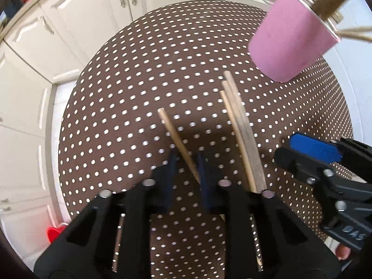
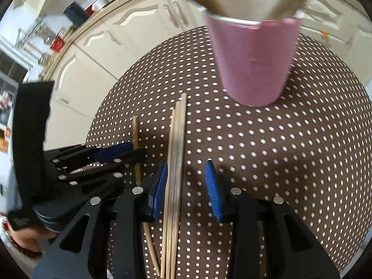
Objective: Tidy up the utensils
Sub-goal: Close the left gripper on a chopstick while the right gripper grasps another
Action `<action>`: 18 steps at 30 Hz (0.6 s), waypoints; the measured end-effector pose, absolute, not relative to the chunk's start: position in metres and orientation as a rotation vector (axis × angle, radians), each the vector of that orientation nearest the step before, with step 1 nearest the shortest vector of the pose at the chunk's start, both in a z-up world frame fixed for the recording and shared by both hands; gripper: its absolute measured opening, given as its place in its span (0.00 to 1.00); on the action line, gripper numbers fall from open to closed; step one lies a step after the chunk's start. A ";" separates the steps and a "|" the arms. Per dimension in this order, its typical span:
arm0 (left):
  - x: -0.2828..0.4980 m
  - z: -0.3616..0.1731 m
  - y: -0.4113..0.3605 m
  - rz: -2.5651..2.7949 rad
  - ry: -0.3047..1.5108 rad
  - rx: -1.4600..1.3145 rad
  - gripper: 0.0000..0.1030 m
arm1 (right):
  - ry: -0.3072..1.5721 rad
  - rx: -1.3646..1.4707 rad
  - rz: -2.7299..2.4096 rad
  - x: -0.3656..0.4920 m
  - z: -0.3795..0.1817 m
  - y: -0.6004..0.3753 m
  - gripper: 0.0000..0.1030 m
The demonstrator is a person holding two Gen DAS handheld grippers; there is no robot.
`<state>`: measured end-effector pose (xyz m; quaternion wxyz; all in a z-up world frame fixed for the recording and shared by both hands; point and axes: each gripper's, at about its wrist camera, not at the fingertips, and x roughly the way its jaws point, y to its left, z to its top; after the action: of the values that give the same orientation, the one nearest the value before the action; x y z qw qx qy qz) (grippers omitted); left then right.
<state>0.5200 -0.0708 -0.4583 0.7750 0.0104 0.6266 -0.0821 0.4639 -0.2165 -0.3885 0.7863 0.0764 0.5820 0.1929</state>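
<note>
Looking at it, the left gripper (image 1: 186,162) sits narrowly around one thin wooden chopstick (image 1: 173,134), pointing ahead along its fingers; the wide-open right gripper (image 2: 186,181) straddles the bundle of three chopsticks (image 2: 177,139), pink cup (image 2: 253,62) beyond.

Your right gripper (image 2: 186,190) hangs low over the brown, white-dotted round table (image 2: 290,162) with its blue-padded jaws apart. A bundle of three pale wooden chopsticks (image 2: 175,158) lies on the cloth between those jaws, just beside the left-hand pad and clear of the other. To the left, your left gripper (image 2: 125,153) has its black fingers around a single darker wooden chopstick (image 2: 136,139) lying near the bundle. Beyond the bundle stands an upright pink cup with a metal rim (image 2: 253,62), several blurred wooden sticks (image 2: 288,4) leaning out of it. Cream cabinet doors (image 2: 130,34) run behind the table.
</note>
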 end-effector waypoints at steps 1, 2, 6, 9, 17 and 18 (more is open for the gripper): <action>0.520 -0.458 -0.067 -0.181 1.359 0.006 0.14 | 1.256 0.150 0.424 0.466 -0.390 -0.212 0.30; 0.521 -0.458 -0.065 -0.184 1.360 -0.004 0.14 | 1.255 0.147 0.427 0.467 -0.391 -0.210 0.30; 0.517 -0.460 -0.057 -0.183 1.356 -0.016 0.14 | 1.258 0.097 0.429 0.476 -0.398 -0.201 0.25; 0.514 -0.459 -0.054 -0.186 1.350 -0.029 0.13 | 1.279 0.078 0.421 0.481 -0.405 -0.200 0.22; 0.504 -0.457 -0.059 -0.194 1.339 0.001 0.09 | 1.296 0.043 0.395 0.495 -0.411 -0.194 0.15; 0.505 -0.457 -0.059 -0.193 1.339 0.001 0.08 | 1.293 0.020 0.391 0.498 -0.411 -0.191 0.15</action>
<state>0.5052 -0.0592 -0.4565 0.7797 0.0004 0.6197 -0.0895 0.4978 -0.1906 -0.4107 0.7804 0.0091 0.5985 0.1808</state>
